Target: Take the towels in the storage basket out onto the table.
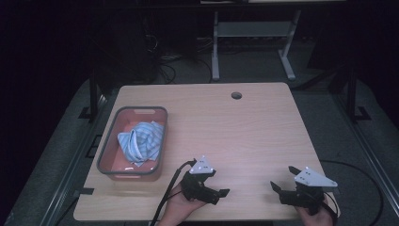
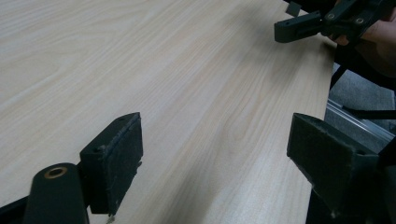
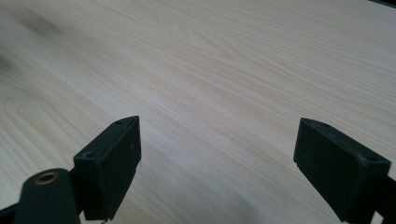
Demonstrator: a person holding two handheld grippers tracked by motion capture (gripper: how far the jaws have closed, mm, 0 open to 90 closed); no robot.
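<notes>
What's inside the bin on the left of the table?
The bin holds a crumpled blue-and-white striped cloth, with bare floor showing around it. Anything under the cloth is covered.

The high view is dim and grainy — the surroundings fall into near-black while the pale wood-grain counter [image 1: 244, 132] catches soft overhead light. In both gripper views the counter looks brighter, with soft shadows beneath the close, blurred black jaws — no glare.
</notes>
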